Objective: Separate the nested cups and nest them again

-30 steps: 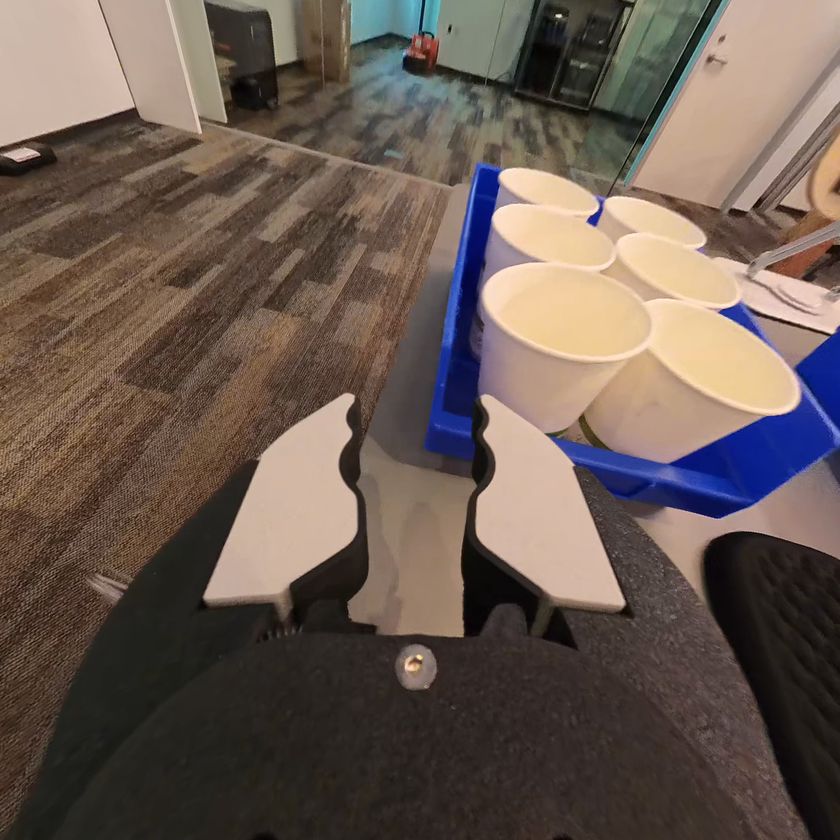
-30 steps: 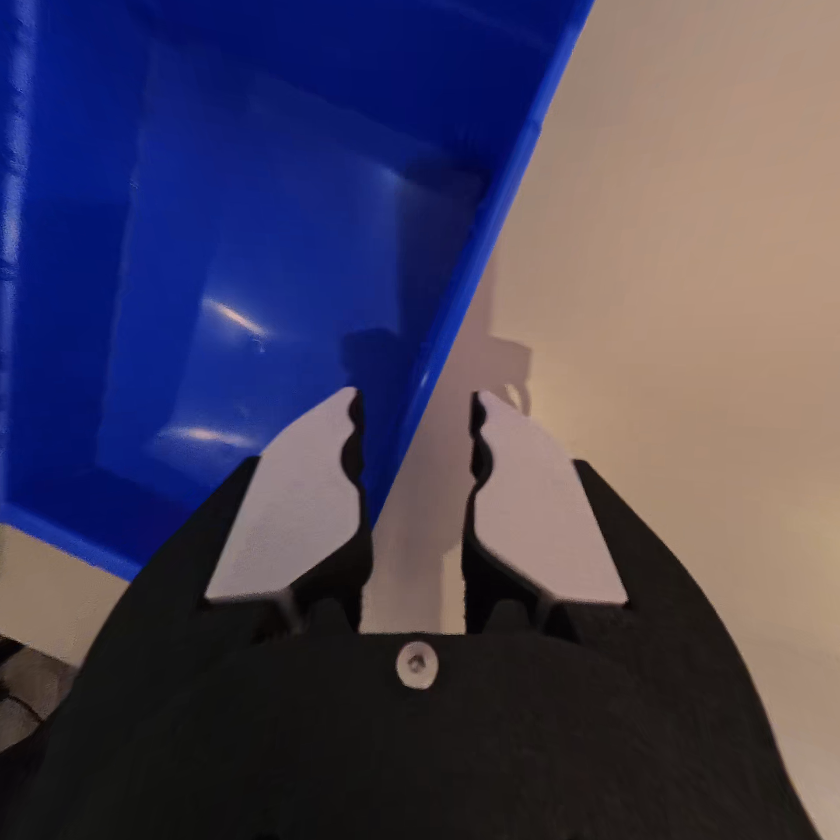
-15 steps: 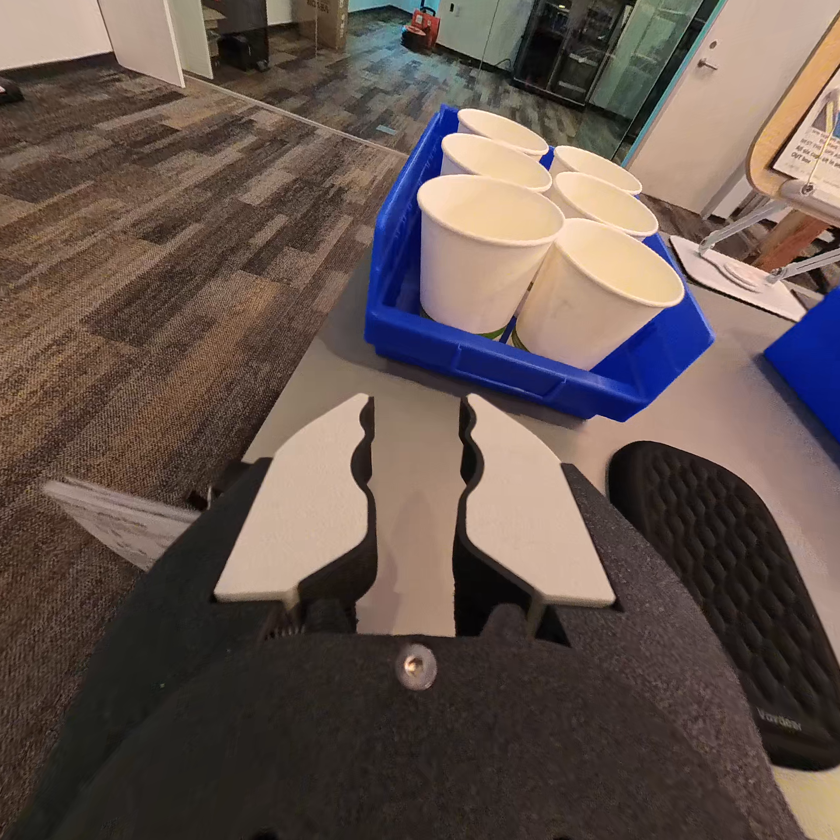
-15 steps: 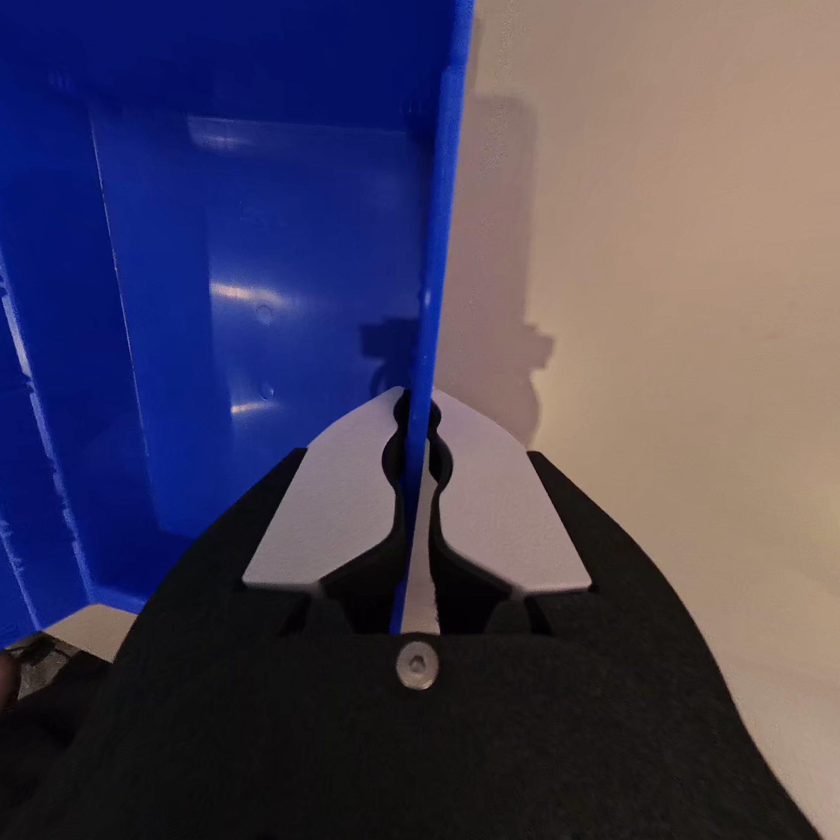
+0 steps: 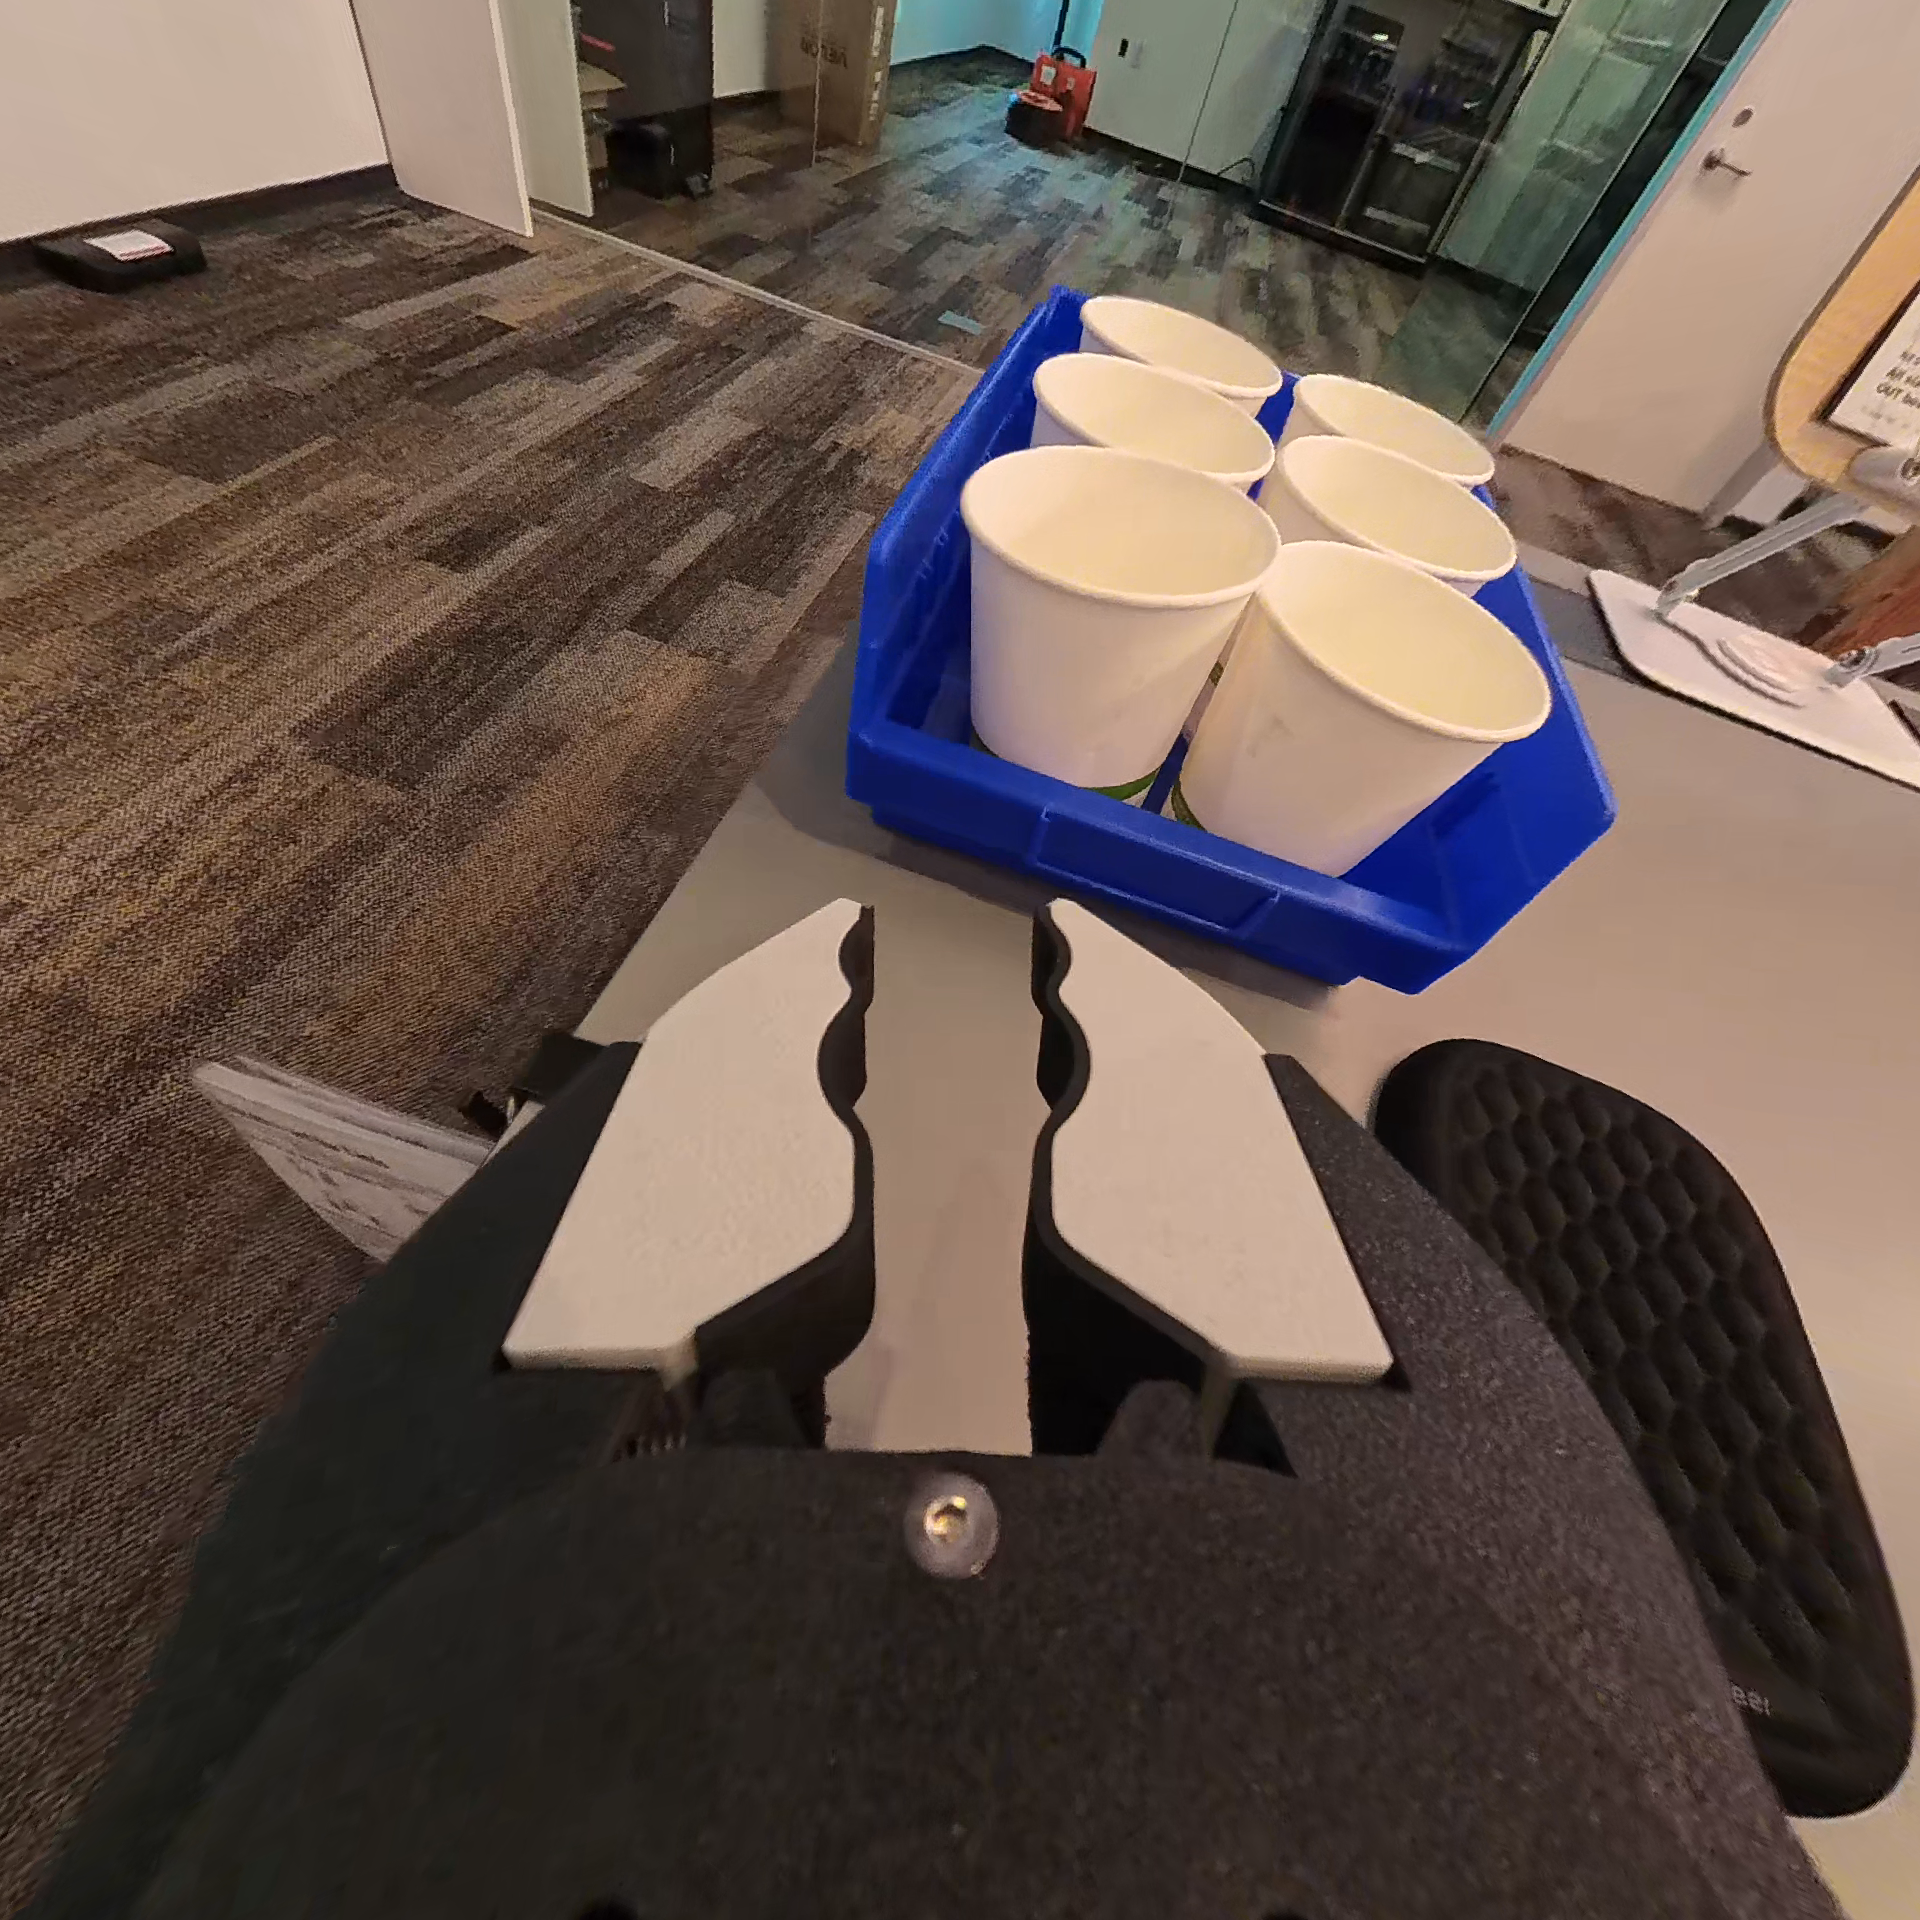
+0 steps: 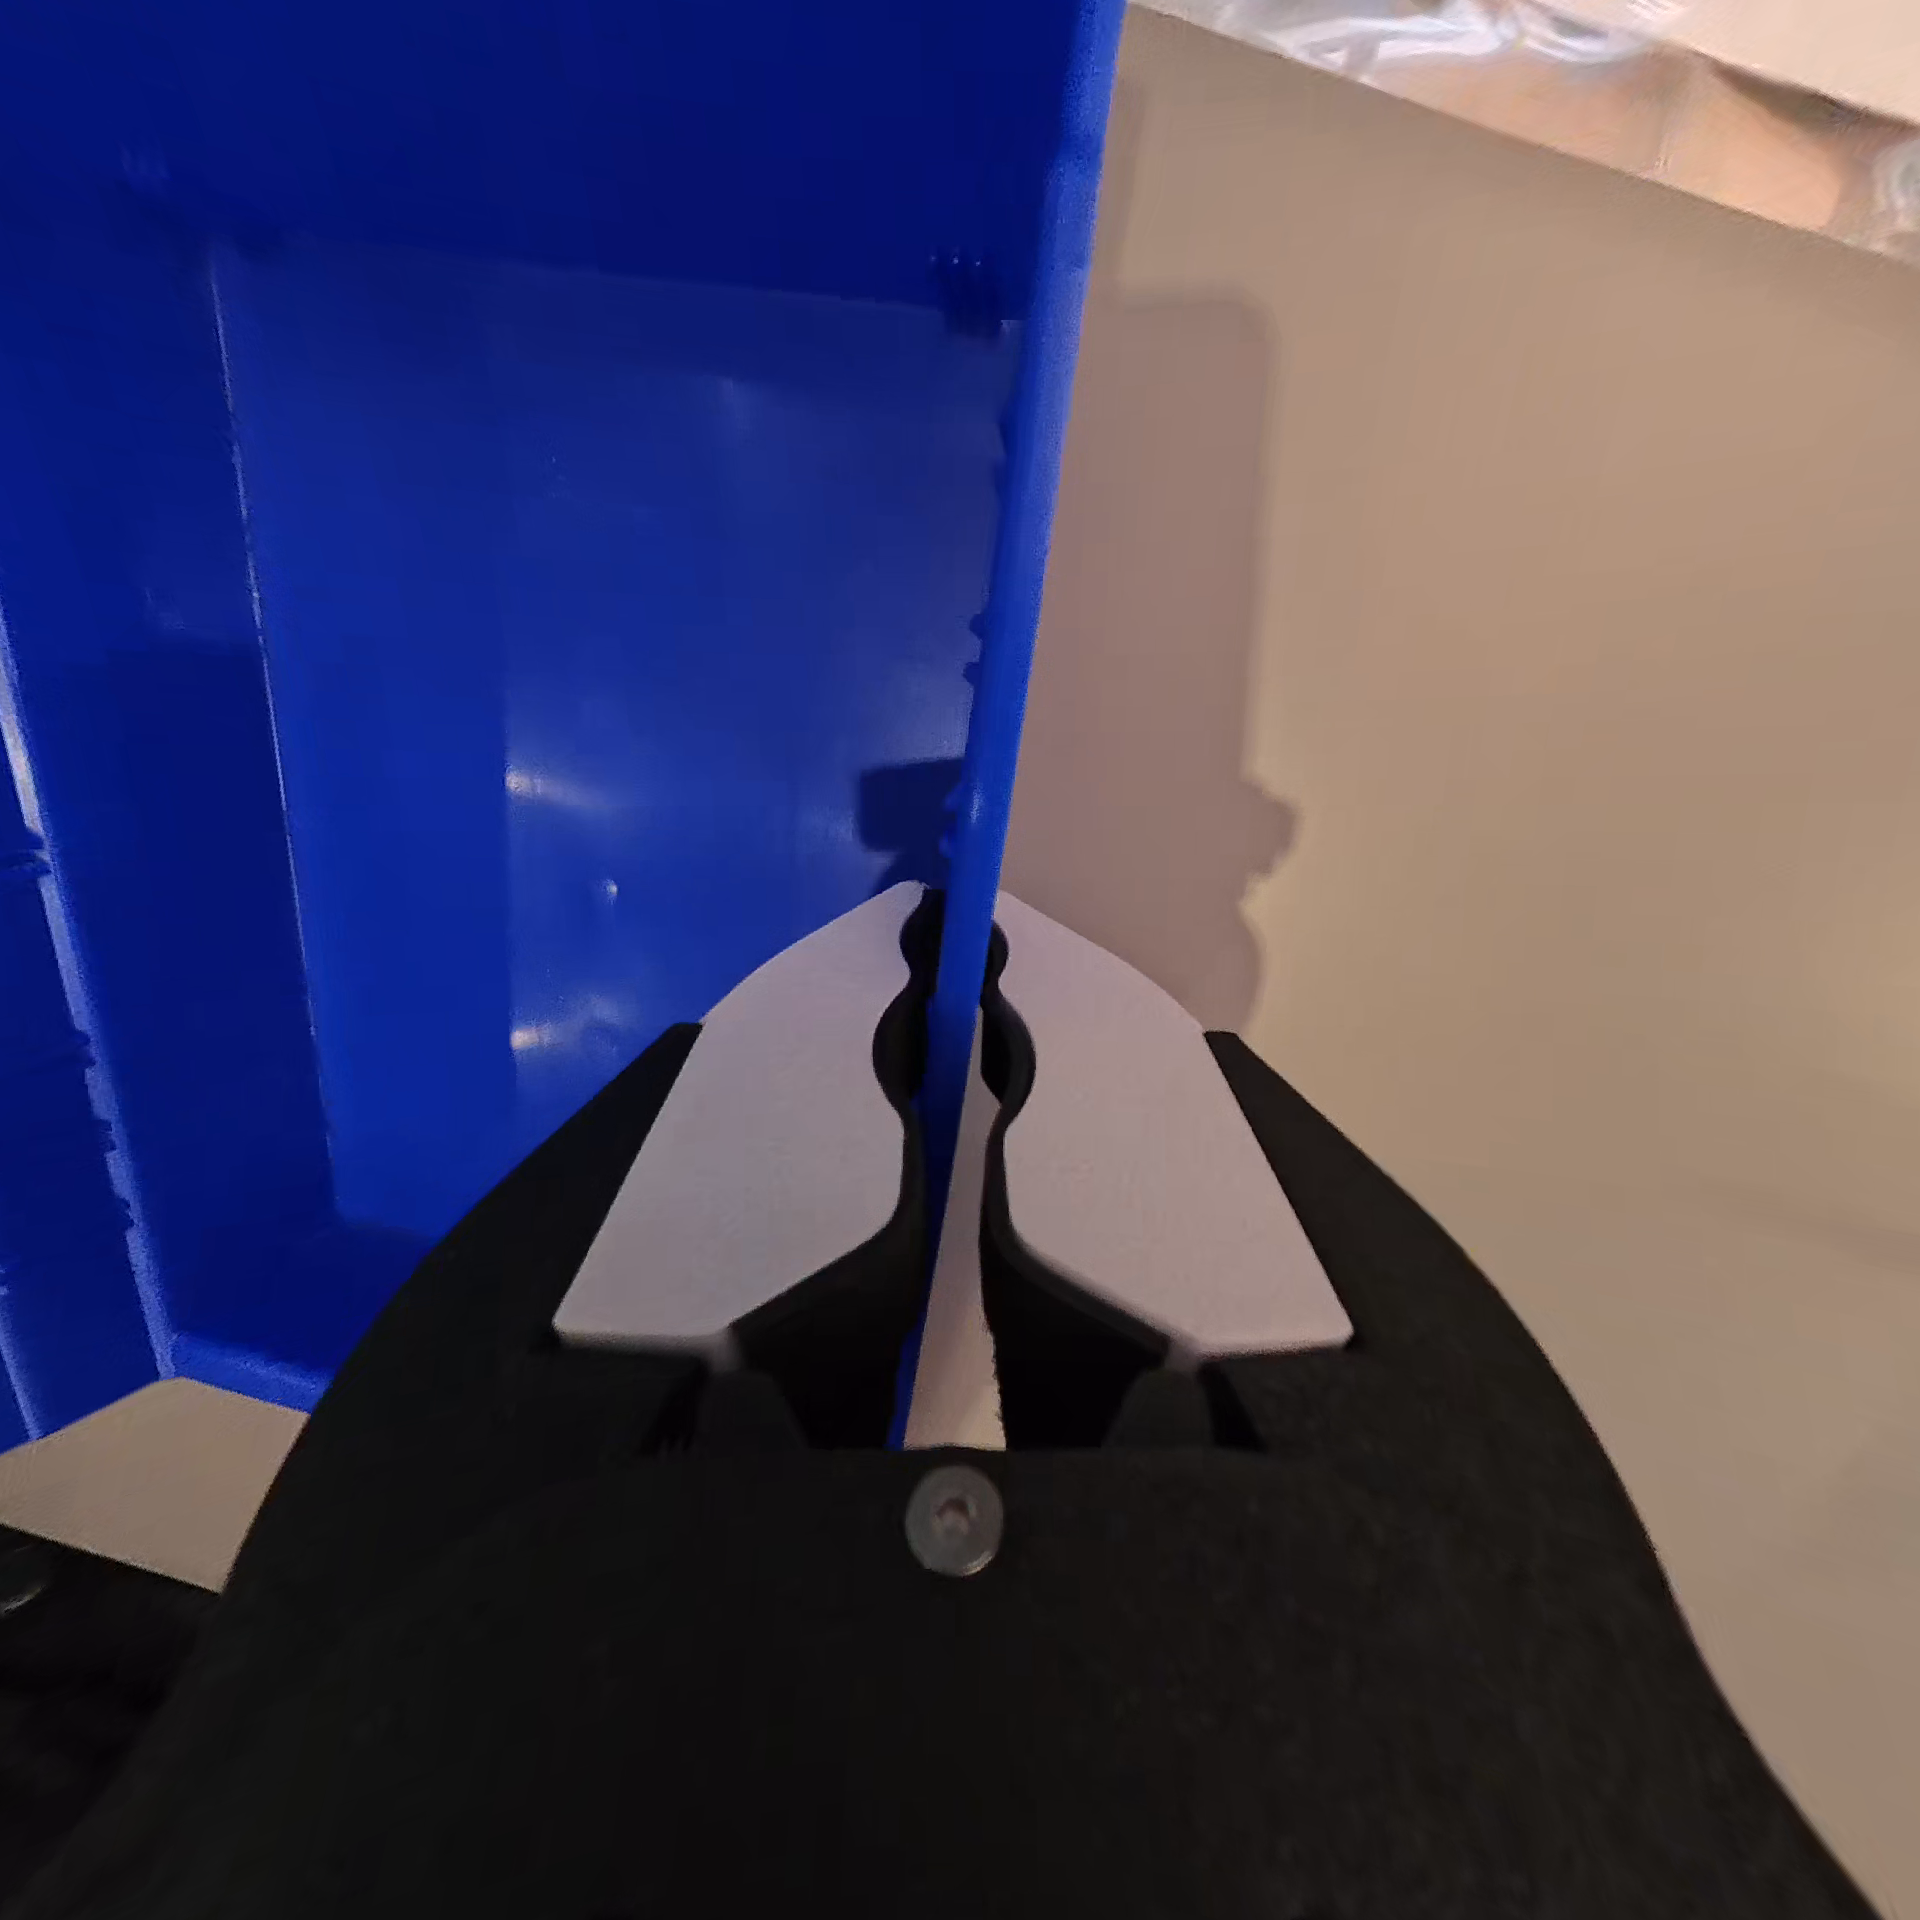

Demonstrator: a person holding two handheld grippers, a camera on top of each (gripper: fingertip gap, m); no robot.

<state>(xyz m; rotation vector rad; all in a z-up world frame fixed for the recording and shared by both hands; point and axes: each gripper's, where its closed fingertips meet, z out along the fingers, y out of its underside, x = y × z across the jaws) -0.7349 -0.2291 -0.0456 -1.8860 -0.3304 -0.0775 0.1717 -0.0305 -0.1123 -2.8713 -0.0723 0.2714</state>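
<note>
Since a second ago the right gripper (image 6: pixel 954 920) has gone from straddling the wall of the empty bin (image 6: pixel 582 644) with a wide gap to pinching it, and it looks the same as half a second back. The left gripper (image 5: pixel 951 925) has pulled back from the cup bin (image 5: pixel 1132 852), so the whole bin now fits in view.

Hard to see much on the right side: that view is nearly all blue plastic and table (image 6: pixel 1507 727), and the bin is cut off at the top and left. Top right corner is just blur. On the left, the cup bottoms are hidden by the bin wall, and only a bit of green print shows low on the front two. A black mesh pad (image 5: pixel 1662 1382) is cut off at the right edge.

Fingers: the right ones are clamped on the thin bin wall, one inside and one outside. The left ones are parted with a medium gap, holding nothing, hovering over the table (image 5: pixel 1714 987) short of the bin.

Six white cups (image 5: pixel 1101 623) stand in two rows of three in that bin, none nested as far as I can tell.
</note>
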